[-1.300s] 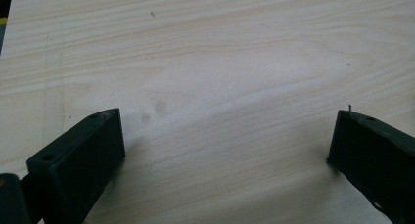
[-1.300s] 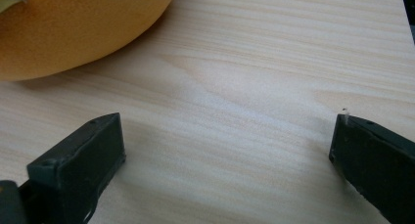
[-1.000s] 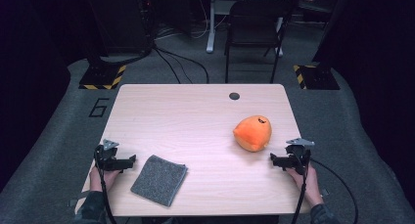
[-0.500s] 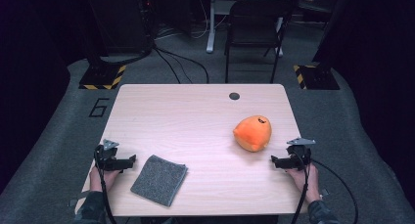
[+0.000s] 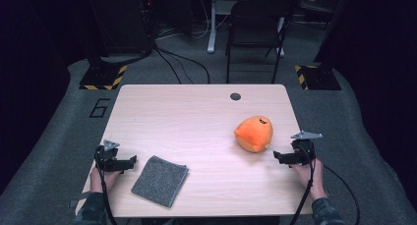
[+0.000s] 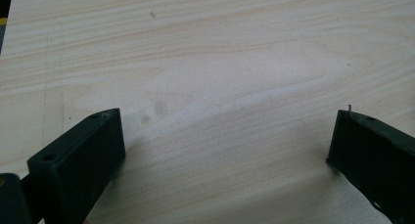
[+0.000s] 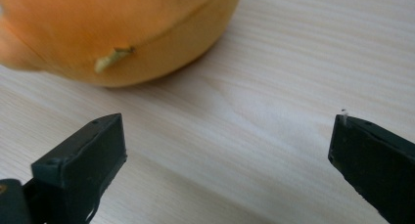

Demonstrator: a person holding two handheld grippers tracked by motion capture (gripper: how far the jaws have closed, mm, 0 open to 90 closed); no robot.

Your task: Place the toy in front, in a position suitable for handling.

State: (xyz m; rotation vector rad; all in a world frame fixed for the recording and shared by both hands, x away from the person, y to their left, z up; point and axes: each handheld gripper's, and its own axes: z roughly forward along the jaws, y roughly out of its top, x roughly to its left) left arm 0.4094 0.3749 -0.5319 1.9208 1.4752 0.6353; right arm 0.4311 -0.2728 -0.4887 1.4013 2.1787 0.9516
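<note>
Both grippers are sitting wide open, gripping nothing: right gripper [image 5: 278, 156] is hovering just beside the orange plush [image 5: 254, 133] at the table's [image 5: 196, 112] right, left gripper [image 5: 132, 162] near the grey cloth [image 5: 160, 180]

We note two handheld grippers, left gripper [image 5: 129, 162] and right gripper [image 5: 278, 156]; both black, each topped by a grey three-cornered plate; a thin black cable trails from each toward the person; jaws are blocky black bars with small screw holes near the tips; dark sleeves at both wrists.
</note>
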